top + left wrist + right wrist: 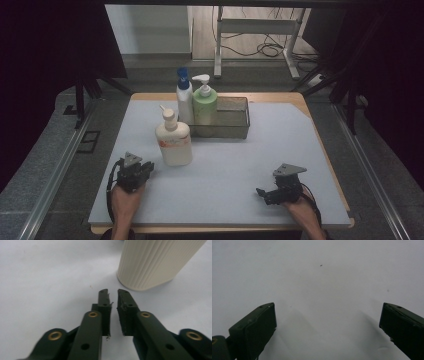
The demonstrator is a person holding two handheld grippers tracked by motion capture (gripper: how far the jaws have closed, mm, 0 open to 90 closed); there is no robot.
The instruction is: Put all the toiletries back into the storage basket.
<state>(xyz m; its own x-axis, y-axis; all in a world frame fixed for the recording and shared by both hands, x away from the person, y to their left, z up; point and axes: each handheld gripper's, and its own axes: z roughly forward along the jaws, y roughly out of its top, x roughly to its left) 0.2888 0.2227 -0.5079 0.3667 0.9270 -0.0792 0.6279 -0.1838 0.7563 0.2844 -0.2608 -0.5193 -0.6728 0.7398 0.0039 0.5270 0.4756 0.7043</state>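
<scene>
Cream pump bottle [173, 141] stands upright on the pale table mat [240, 170], left of centre in the high view, just in front of the wire basket [235, 119] at upper centre. A green pump bottle [205, 104] stands in the left end of that basket; a white bottle with a blue cap [184, 95] is at the same corner, and whether it is inside the wire or just beside it I cannot tell. Left gripper [134, 170] rests at lower left of the high view, near the cream bottle's base but apart from it. In the left gripper view its jaws are nearly together, a thin slit between the pads and nothing in it; the ribbed cream bottle [155, 262] stands at upper right of that view, off the jaw line. Right gripper [280, 190] sits at lower right of the high view, well apart from every bottle; in the right gripper view its jaws are spread wide over bare mat [319, 290], empty. Judgement: the step in hand looks like a grasp of the cream bottle for the basket's free right half. To do it well: the left jaws must open wide before any approach, since the body is broad; turn the gripper until the bottle centres between the pads; take it low to mid body on the ribbing, not at the pump neck, to avoid tipping. Close squarely, lift straight up, clear the basket rim, and steer away from the green pump head.
</scene>
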